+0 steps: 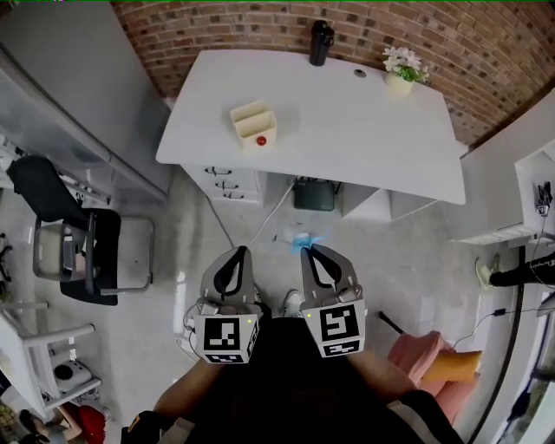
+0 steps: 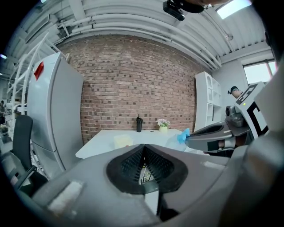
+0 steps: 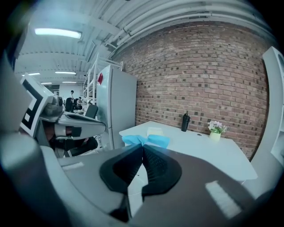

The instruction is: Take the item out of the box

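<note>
Item: crumpled blue piece [image 3: 146, 140], out of the box, pinched at the tips of the right gripper [image 1: 304, 252]. Jaws clenched on it, and the blue sticks out past the tips on both sides. In the head view it sits at lower centre, over the floor and well apart from the desk [image 1: 364, 139].

Box [image 1: 254, 125]: cream, open-topped, with an inner divider. It stands on the desk's left half, upper centre of the head view. There is a small red spot on its front face, too small to read.

Left gripper [image 1: 242, 252]: jaws pressed together with nothing between them, just beside the right gripper at the same height.

Marker cubes: one on each gripper, left [image 1: 227, 338] and right [image 1: 338, 328], with black-and-white square patterns and no letters.

Rest of the desk: white top. A black bottle [image 1: 321, 42] stands at the back edge, and a small pot of pale flowers [image 1: 401, 71] at the upper right. No label can be made out on either.

Under the desk: white drawers [image 1: 227, 184] to the left and a dark green container [image 1: 314, 194] at centre.

Surroundings: a brick wall [image 1: 260, 26] runs behind the desk. A black office chair [image 1: 78, 251] stands at the left of the frame. In the left gripper view a tall grey cabinet [image 2: 55, 115] carries a red tag near its top, with print I cannot read.
</note>
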`<action>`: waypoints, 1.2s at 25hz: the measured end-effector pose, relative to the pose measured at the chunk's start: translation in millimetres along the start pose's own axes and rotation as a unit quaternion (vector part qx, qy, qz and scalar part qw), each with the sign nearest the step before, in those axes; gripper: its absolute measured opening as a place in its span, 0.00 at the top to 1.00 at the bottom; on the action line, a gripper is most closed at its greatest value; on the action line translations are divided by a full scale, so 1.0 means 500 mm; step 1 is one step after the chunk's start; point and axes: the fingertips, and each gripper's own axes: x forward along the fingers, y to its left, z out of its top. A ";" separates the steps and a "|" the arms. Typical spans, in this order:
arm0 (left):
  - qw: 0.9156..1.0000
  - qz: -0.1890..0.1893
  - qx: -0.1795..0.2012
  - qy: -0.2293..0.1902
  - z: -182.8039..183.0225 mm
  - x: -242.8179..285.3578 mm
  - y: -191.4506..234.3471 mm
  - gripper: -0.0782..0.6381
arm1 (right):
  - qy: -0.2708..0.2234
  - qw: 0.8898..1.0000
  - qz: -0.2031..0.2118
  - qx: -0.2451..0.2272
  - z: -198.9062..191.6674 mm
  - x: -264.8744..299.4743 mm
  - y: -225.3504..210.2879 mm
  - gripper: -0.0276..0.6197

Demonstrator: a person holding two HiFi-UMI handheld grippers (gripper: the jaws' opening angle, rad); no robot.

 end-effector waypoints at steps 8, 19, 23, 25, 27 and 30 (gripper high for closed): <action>1.000 0.002 0.003 -0.004 -0.024 -0.026 -0.050 0.88 | -0.003 1.000 0.007 -0.005 -0.044 -0.055 0.012 0.95; 1.000 0.009 0.005 -0.012 -0.013 -0.035 -0.056 0.88 | -0.011 1.000 0.016 -0.004 -0.036 -0.062 0.017 0.95; 1.000 0.012 0.004 -0.012 -0.014 -0.036 -0.056 0.88 | -0.014 1.000 0.020 -0.007 -0.033 -0.061 0.017 0.95; 1.000 0.013 0.004 -0.012 -0.016 -0.036 -0.058 0.88 | -0.013 1.000 0.021 -0.008 -0.036 -0.062 0.015 0.95; 1.000 0.014 0.004 -0.012 -0.015 -0.036 -0.059 0.88 | -0.013 1.000 0.021 -0.008 -0.037 -0.064 0.013 0.95; 1.000 0.014 0.004 -0.014 -0.013 -0.035 -0.062 0.88 | -0.013 1.000 0.021 -0.010 -0.038 -0.066 0.008 0.95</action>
